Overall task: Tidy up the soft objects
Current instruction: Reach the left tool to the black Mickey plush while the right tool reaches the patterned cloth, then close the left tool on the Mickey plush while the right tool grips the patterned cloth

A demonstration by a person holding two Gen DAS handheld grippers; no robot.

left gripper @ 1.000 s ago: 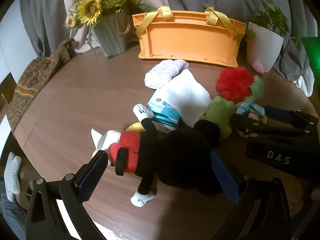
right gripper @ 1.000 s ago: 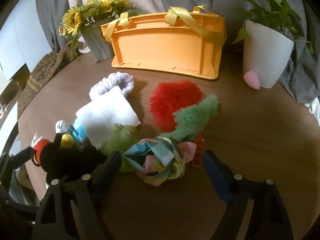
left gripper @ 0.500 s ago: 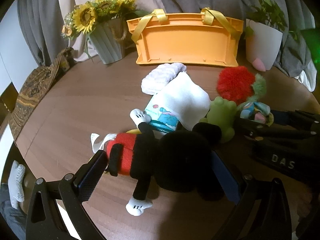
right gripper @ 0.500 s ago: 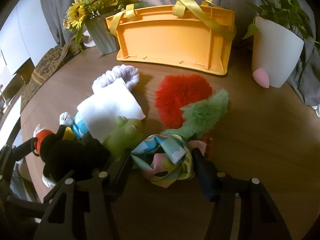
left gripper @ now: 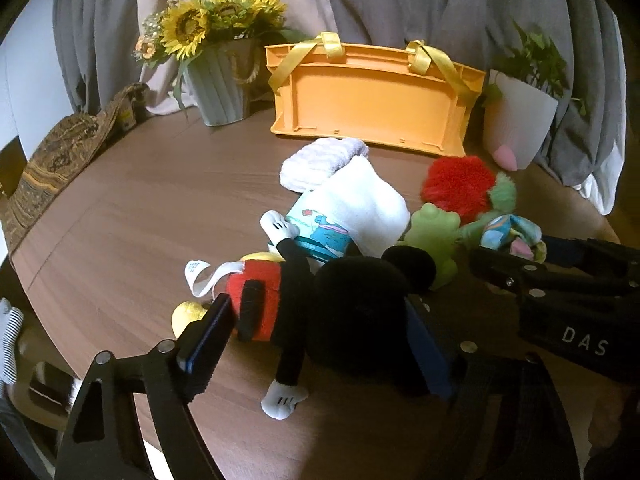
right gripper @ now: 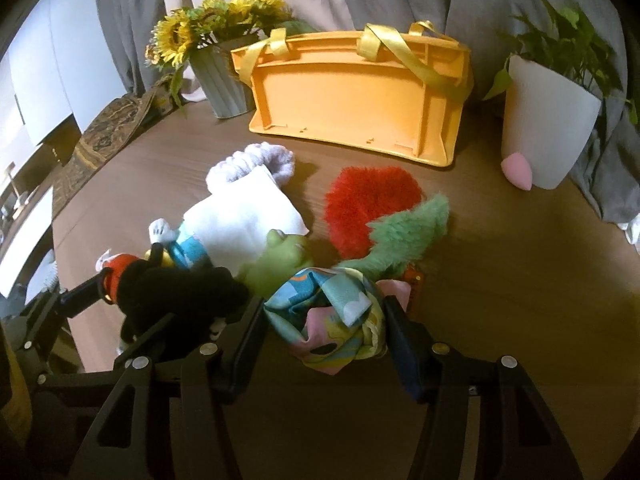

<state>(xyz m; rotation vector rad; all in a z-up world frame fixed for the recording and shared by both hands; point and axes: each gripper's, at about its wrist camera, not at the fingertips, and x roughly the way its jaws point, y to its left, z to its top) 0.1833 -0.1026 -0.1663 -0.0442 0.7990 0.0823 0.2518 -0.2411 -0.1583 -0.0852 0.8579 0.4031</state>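
— Orange crate (left gripper: 376,108) first, since it is the biggest thing on the table (left gripper: 132,216): it lies tipped on its side at the back, between the sunflower vase (left gripper: 220,88) and the white plant pot (right gripper: 548,120), and you see its underside, not its mouth. If you carry anything straight at it, the toy meets a wall and drops. My guess is you must right it first, or go round to the opening.

— And the mouse doll (left gripper: 320,316)?

— It lies on the wood in front of the pile, between the fingers of your left gripper (left gripper: 316,336). The jaws are closing around it — the far finger already sits at the black head, the near one just beside the red shorts. The body is floppy, so I would expect the arms and legs to dangle. One arm lies up against the white towel (left gripper: 360,204), which could get dragged along if you lift fast.

— My right gripper (right gripper: 324,320)?

— It is pinching the pastel cloth bundle (right gripper: 328,312), both pads pressed into it. That bundle touches the green frog (right gripper: 280,260) and the fuzzy green piece (right gripper: 412,232) behind it, which rests on the red fluffy ball (right gripper: 368,200). Pull sharply and a loose fold may snag them and scatter the heap.

— Anything small?

— The pink sponge (right gripper: 518,170), at the foot of the pot — easy to knock when you swing right.
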